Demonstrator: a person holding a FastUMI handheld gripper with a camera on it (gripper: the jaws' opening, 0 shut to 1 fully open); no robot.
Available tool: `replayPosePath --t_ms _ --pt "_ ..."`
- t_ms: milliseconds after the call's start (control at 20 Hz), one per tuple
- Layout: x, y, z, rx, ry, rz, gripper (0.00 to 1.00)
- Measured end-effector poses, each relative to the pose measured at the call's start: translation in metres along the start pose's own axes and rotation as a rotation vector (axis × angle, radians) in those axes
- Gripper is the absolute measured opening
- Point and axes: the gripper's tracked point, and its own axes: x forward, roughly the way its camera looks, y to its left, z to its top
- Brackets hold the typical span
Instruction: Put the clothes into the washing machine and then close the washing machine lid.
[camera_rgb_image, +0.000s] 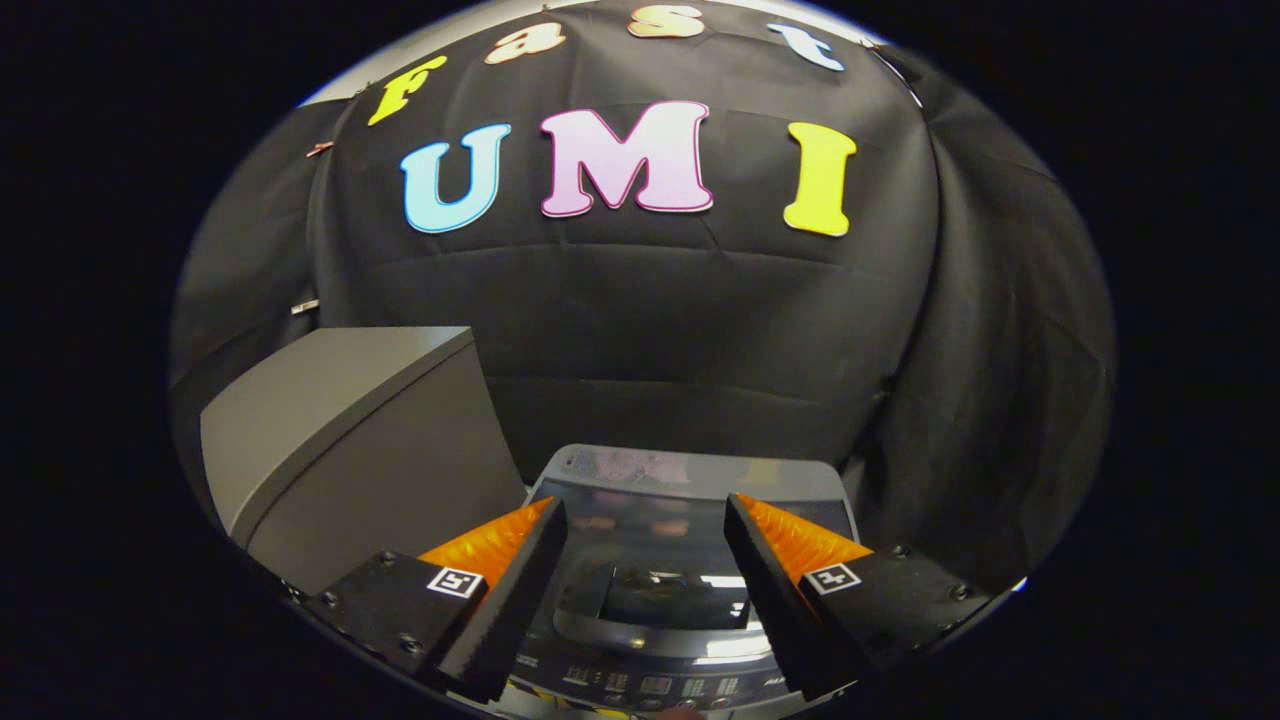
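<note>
Washing machine (690, 560): top-loader, seen from above and in front; stands against the black cloth wall (650, 330); taken as landmark for all below.
Lid (660, 530): glossy, dark, see-through pane in a pale grey frame; lies flat over the tub opening, closed; room lights mirrored in the glass.
Lid handle (640, 632): pale curved bar along the near edge of the lid, just behind the control strip.
Control strip (650, 686): row of small buttons and markings across the machine's front edge; too small to make out.
Tub contents: dark shape under the glass near the handle; clothes or mere reflection, cannot tell; no garment clearly seen.
Clothes: none seen lying on or beside the machine.
Gripper (645, 515): poised above the front of the machine, pointing toward its back edge; fingers spread wide apart, nothing between them but the lid below; touching the lid or hanging clear of it, cannot tell.
Left finger (500, 590): over the machine's left front corner.
Right finger (790, 590): over the machine's right front part.
Grey box (350, 440): plain matte cabinet, flat top, taller than the machine; stands just left of the machine, touching or nearly so; closed on all faces shown, contents hidden.
Cloth wall: creased, directly behind the machine and wrapping round its right side.
</note>
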Motion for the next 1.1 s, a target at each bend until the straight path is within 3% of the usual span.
replayPosePath --t_ms 150,750,1100 --pt "-0.019 0.023 0.018 -0.005 -0.05 -0.017 1.0" --pt "-0.122 0.122 0.161 0.054 -0.512 -0.014 0.99" --pt "-0.123 0.148 0.158 0.026 -0.499 -0.012 0.99"
